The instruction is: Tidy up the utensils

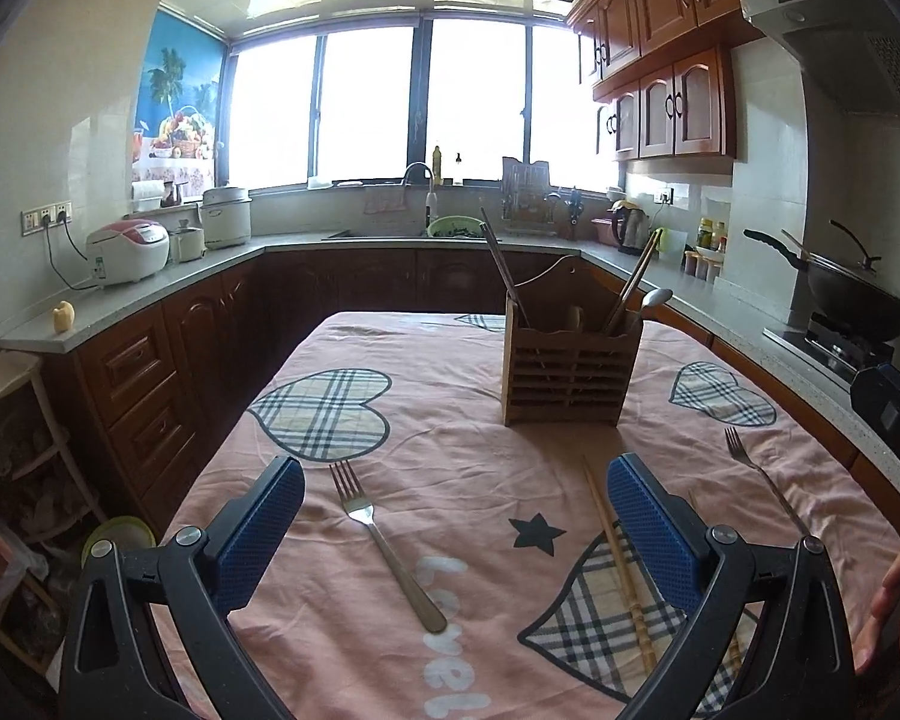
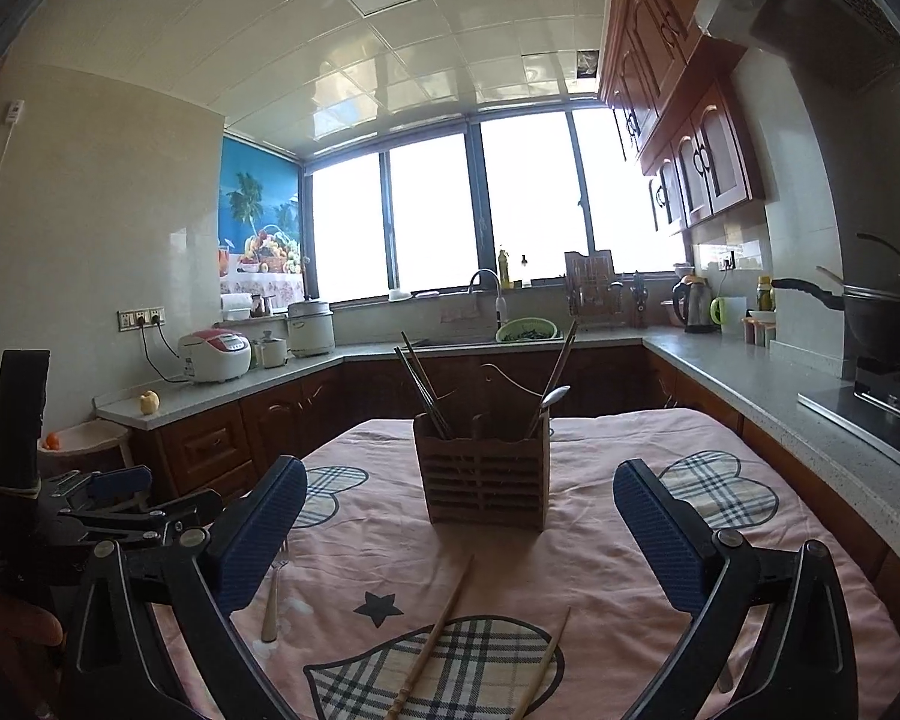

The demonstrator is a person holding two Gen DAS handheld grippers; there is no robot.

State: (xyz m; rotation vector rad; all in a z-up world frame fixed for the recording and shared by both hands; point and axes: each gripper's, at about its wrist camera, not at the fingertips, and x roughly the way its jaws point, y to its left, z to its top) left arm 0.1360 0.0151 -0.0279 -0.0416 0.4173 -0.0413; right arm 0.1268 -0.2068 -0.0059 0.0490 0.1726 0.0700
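Observation:
A wooden utensil holder (image 1: 572,369) stands on the pink tablecloth (image 1: 450,420), with chopsticks and a spoon (image 1: 655,299) in it; it also shows in the right wrist view (image 2: 485,477). A fork (image 1: 384,543) lies between the fingers of my open, empty left gripper (image 1: 456,495). A bamboo chopstick (image 1: 618,564) lies by its right finger. A second fork (image 1: 762,477) lies at the right. My right gripper (image 2: 459,495) is open and empty above two bamboo chopsticks (image 2: 435,639). A fork (image 2: 272,600) lies behind its left finger.
Kitchen counters (image 1: 168,288) wrap round the table on three sides, with rice cookers (image 1: 129,252), a sink (image 1: 384,233), a kettle (image 1: 627,228) and a wok (image 1: 852,300) on the stove. The left gripper's body (image 2: 90,516) shows at the left of the right wrist view.

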